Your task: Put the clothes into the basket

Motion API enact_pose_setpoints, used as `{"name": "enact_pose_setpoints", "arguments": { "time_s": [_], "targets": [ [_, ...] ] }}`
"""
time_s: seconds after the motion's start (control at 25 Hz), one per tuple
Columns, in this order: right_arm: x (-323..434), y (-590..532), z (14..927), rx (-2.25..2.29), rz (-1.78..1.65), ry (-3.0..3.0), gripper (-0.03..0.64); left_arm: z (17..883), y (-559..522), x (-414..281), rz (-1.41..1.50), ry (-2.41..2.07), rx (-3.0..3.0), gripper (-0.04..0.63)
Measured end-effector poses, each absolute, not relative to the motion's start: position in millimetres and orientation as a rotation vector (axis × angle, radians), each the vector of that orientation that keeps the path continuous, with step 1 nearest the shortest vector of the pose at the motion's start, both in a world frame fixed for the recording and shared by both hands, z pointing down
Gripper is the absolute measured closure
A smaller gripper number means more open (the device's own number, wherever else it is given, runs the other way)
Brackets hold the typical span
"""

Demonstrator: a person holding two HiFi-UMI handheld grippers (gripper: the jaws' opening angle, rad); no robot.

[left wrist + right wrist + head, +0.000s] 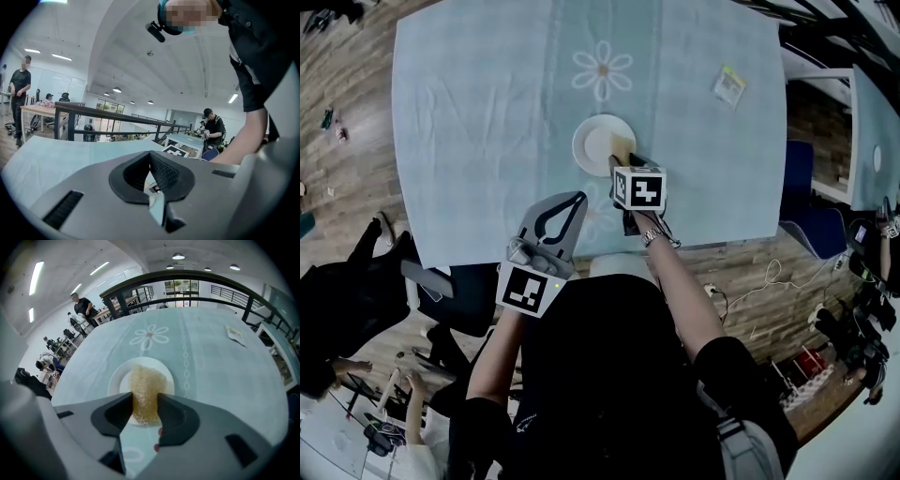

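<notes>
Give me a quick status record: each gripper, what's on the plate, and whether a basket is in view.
left gripper: shut, empty, raised
right gripper: shut on yellow cloth
yellow cloth: over white plate, contact unclear
table: pale blue cover, small packet at far right
basket: none in view

table [469,112]: pale blue cloth, flower motif [602,70] toward the far side
plate [587,141]: white, mid-table, just nearer you than the flower motif
yellowish piece [623,143]: at the plate's right rim, meeting your right gripper [622,161]
left gripper [577,197]: over the table's near edge, left of the right gripper
packet [729,86]: far right, well apart
</notes>
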State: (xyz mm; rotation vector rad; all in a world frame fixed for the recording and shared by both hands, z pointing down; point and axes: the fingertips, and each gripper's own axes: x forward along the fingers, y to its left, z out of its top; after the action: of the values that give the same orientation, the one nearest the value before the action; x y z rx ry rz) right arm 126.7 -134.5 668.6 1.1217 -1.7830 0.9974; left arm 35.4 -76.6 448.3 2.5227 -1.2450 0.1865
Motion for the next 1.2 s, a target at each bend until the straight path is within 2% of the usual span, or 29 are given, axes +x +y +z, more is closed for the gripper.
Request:
{"name": "enact_pose_setpoints", "arguments": {
  "time_s": [0.56,1.2],
  "targets": [
    [44.8,-97.9,674.4,0.871,1.004,-1.855,0.449,454.1,-64.5,31.1,0.212,-1.271,2.484,0.583],
    [119.6,-112.4,679.6,0.981,0.952,-1.766,0.449,460.4,-75.2,48.8,0.220,-1.210,2.529,0.583]
  ]
}}
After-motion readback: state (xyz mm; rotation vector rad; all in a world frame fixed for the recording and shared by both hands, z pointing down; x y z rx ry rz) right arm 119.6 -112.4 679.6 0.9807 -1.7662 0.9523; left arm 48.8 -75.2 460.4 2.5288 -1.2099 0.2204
